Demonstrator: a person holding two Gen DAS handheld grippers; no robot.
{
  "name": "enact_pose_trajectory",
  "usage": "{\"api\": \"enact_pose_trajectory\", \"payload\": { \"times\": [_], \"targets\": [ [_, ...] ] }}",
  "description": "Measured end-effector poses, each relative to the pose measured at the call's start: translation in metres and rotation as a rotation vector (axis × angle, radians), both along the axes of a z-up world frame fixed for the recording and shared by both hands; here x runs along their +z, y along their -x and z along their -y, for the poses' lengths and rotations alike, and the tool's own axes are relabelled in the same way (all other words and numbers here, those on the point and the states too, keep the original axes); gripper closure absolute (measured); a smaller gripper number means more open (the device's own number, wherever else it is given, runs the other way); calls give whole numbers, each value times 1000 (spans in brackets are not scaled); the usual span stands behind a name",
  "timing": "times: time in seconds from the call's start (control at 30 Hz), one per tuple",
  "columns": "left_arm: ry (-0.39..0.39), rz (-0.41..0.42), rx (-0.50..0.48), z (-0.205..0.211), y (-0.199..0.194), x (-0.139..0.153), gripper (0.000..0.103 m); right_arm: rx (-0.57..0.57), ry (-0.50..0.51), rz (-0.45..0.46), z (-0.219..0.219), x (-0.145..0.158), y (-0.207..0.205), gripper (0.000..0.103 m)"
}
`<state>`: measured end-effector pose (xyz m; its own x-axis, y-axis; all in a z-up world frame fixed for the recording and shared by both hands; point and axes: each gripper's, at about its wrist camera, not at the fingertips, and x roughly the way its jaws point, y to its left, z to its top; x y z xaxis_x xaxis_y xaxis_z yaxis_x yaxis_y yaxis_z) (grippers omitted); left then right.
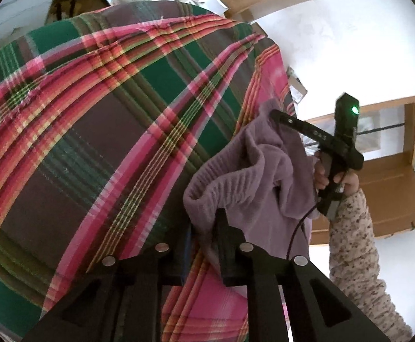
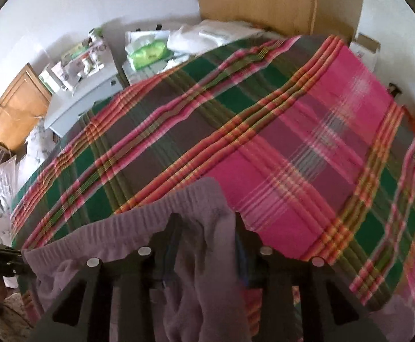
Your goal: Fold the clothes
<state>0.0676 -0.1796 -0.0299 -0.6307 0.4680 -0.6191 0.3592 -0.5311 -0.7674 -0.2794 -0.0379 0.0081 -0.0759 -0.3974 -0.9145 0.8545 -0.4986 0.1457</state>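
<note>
Lilac ribbed-knit garment (image 1: 253,176) – soft, bunched – pinched by left gripper (image 1: 204,228) and right gripper (image 2: 207,222) over plaid bedspread (image 1: 93,114).

**Lilac garment pinched between two tongs above a plaid bed**

Seen from the left tongs (image 1: 204,222): black fingers close together at the lower middle, clamped on the ribbed hem of a lilac knitted garment (image 1: 253,176). Garment raised off the bed, sagging in folds toward the right tongs (image 1: 275,114), whose tip is buried in the cloth's upper edge. Right tongs gripped by a hand (image 1: 332,176) in a speckled floral sleeve (image 1: 352,245); green light glowing on the device. Beneath and to the left, a plaid bedspread (image 1: 93,131) in green, pink and brown. Behind, a white wall (image 1: 335,42), a wooden door (image 1: 390,185), white clutter along the bed's far edge.
</note>
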Motion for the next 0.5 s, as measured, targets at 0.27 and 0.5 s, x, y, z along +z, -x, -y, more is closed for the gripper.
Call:
{"api": "enact_pose_trajectory", "payload": {
  "times": [0.27,0.5],
  "targets": [
    [-53,-23,29,12,-10,-3,92,6,44,-45,12,19,-10,95],
    [-20,-73,102,34,-38,5,93,46,103,-151,59,45,-24,95]
  ]
}}
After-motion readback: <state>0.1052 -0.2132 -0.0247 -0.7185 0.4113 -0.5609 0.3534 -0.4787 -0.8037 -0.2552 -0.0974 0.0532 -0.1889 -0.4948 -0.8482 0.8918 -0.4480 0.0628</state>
